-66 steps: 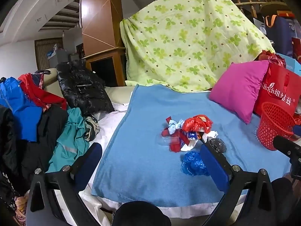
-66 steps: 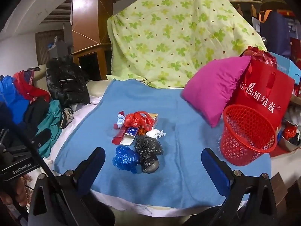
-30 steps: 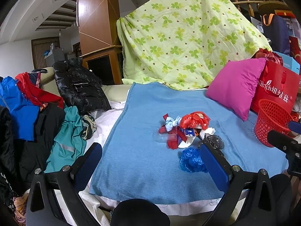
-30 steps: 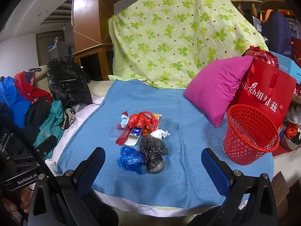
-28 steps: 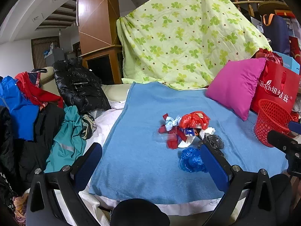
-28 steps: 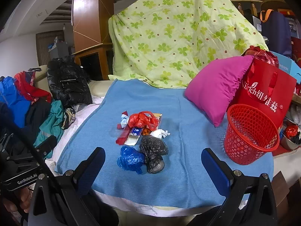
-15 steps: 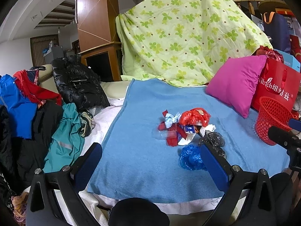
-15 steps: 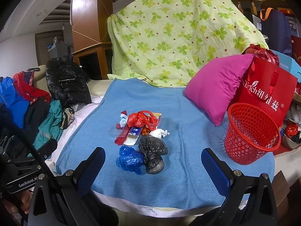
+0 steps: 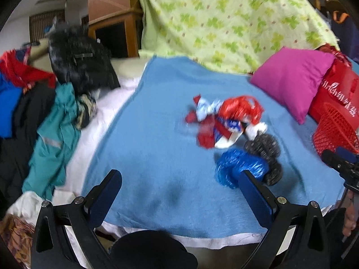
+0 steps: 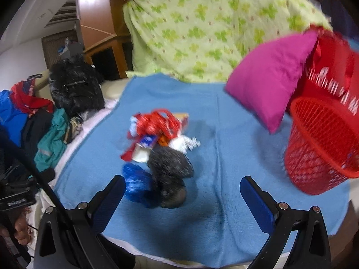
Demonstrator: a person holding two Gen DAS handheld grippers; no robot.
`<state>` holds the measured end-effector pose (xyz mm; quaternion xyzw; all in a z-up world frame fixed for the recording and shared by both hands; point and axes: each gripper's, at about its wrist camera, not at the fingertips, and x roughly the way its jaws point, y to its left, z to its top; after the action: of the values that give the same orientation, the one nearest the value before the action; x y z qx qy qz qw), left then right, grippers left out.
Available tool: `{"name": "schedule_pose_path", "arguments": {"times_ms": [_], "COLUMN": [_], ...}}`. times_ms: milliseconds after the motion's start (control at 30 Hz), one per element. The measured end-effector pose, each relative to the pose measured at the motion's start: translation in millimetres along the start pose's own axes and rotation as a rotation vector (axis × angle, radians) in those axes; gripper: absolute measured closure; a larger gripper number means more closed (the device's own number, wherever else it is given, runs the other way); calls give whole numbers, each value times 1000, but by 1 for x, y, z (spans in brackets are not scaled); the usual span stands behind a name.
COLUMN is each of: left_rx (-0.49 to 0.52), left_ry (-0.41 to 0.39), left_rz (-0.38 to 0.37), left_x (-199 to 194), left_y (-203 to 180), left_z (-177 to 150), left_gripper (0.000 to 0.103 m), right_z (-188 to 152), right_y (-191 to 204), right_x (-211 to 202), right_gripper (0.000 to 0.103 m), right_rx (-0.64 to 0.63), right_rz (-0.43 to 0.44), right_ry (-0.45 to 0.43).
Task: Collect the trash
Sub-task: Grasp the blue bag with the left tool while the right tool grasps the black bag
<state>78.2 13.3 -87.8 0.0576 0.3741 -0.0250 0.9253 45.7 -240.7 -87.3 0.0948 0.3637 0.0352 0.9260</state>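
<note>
Trash lies uncollected in one heap on the blue blanket ahead of both grippers, left gripper and right gripper spread apart and empty, red basket waiting far right, apparently empty.

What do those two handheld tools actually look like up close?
Each tool, left and right, has black angular arms with silver bolts, ending in two flat fingers faced with blue pads. The right view shows the left tool's black body with white lettering, too blurred to read.

pink pillow, green clover quilt, black jacket
</note>
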Motion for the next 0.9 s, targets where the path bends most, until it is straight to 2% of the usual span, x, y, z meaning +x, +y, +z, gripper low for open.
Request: {"name": "schedule_pose_path", "arguments": {"times_ms": [67,200,267,433,600,633,667,733,800,867,900], "left_rx": [5,-13,-24,-28,-52,-58,-61,-66,-72,-86,-91], "left_ry": [28,100,121,152,197,206,217,237,263,288,297], "left_rz": [7,-43,-62,-95,-174,-196,-215,-264,-321,-365,-396], "left_x": [14,36,43,58,82,87,92,102,113,124,130], "left_y": [-2,-11,-12,-17,-22,-24,-27,-37,-49,-60,-66], "left_z": [-3,-3,-2,3,15,17,19,23,26,28,29], "left_gripper": [0,0,0,0,0,1,3,8,15,28,30], "right_z": [-1,8,16,36,33,29,27,26,30,34,35], "right_y": [-9,-23,-23,-21,-15,-14,-14,-17,-18,-23,-27], "right_x": [24,68,85,135,178,184,187,187,177,168,163], "right_gripper": [0,2,12,18,40,51,59,64,66,70,70], "right_rx": [30,118,130,135,129,126,125,146,127,127,139], "right_rz": [42,135,169,194,213,218,224,251,231,230,240], "right_ry": [40,104,117,195,328,351,365,367,330,303,289]}}
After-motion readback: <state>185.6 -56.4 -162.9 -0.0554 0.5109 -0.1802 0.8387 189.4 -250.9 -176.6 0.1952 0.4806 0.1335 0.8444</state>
